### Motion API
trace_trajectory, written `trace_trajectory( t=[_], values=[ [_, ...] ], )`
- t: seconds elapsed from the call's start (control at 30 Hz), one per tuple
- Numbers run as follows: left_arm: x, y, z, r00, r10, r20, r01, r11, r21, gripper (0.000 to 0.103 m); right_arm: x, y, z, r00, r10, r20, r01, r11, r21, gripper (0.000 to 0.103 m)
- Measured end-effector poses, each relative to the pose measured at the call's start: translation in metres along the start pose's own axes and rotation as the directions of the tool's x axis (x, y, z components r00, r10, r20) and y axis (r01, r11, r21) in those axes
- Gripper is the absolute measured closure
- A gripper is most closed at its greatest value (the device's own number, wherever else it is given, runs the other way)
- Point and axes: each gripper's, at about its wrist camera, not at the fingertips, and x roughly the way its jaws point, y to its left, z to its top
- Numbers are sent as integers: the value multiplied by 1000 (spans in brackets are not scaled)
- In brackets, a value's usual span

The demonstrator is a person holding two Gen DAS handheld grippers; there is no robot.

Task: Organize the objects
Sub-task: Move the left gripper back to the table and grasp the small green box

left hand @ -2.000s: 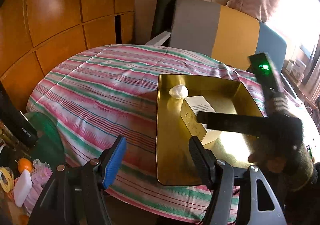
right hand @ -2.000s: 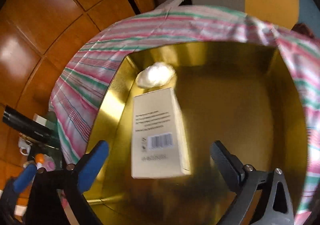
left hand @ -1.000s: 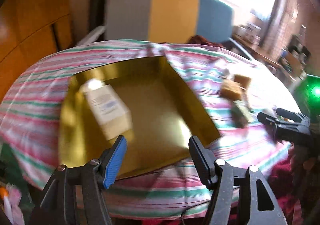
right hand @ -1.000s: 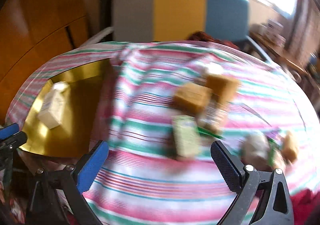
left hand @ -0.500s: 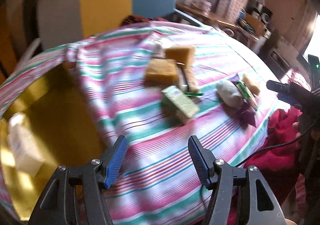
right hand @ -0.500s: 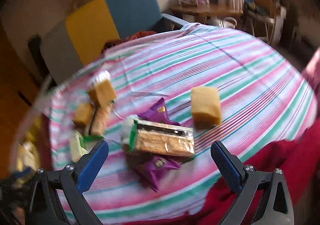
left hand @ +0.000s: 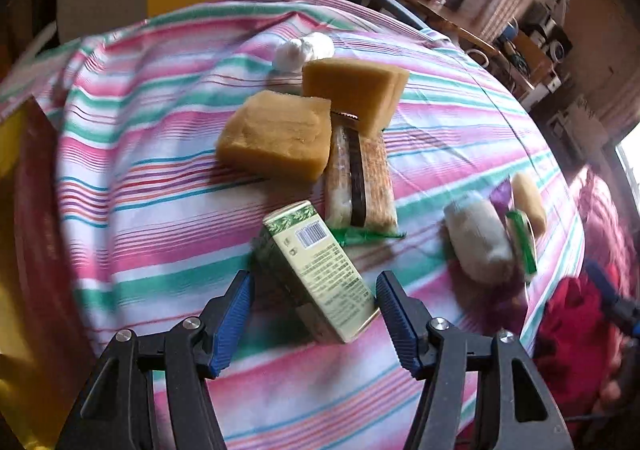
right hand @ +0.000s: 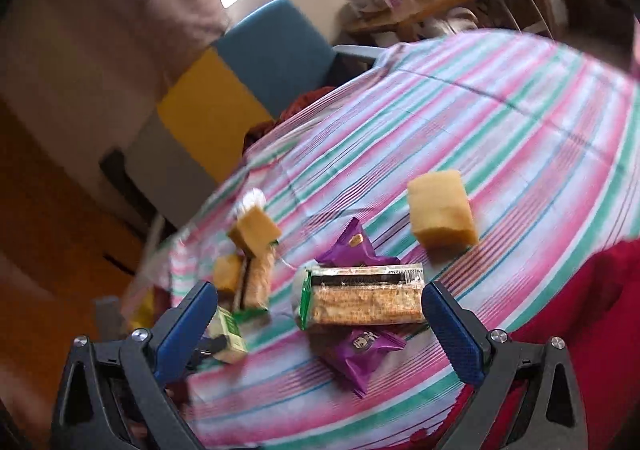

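So the left tongs (left hand: 314, 320) are held wide apart over the green-and-cream rectangular carton with a barcode (left hand: 316, 270), which is lying flat on the pink, green and white striped cloth on the bench (left hand: 152, 185). Nothing is gripped yet; the near end of the carton is framed between the blue pads (left hand: 236, 314) but no contact can be made out.

For a clean grab, the tongs would probably be best lowered a bit further and twisted so the pads are lined up with the carton's two long sides, since it's sitting skewed between them. The narrow width should be squeezed, not the length, and the grip is best placed near the middle so it isn't tipped when lifted.

In the left wrist view the carton's long axis is run from about 11 o'clock to 5 o'clock, barcode end pointed away towards 11. Just beyond it, at 12 to 1 o'clock, a clear-wrapped cracker pack with a green end (left hand: 360, 185) is nearly touched, so that one could get nudged.

The right tongs (right hand: 320, 324) are also spread wide and empty, hovering over a second cracker pack (right hand: 360, 298) that's resting on purple foil snack packets (right hand: 356, 354).
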Motion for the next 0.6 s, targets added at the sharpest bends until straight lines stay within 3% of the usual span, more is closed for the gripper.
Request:
trace_trajectory(
  t=[0.1, 0.2, 0.37, 0.6],
  values=[
    [12, -1, 1, 999, 32, -9, -32, 999, 1, 59, 2, -13, 3, 999, 40, -8, -39, 996, 84, 0],
    [11, -3, -4, 998, 54, 27, -56, 997, 58, 66, 4, -13, 4, 999, 47, -14, -46, 995, 92, 0],
    [3, 6, -15, 998, 10, 60, -14, 997, 73, 70, 11, -13, 5, 998, 47, -42, -43, 995, 87, 0],
    [-16, 2, -63, 990, 22, 143, -46, 984, 170, 70, 20, -14, 4, 996, 36, -87, -28, 996, 87, 0]
  ],
)
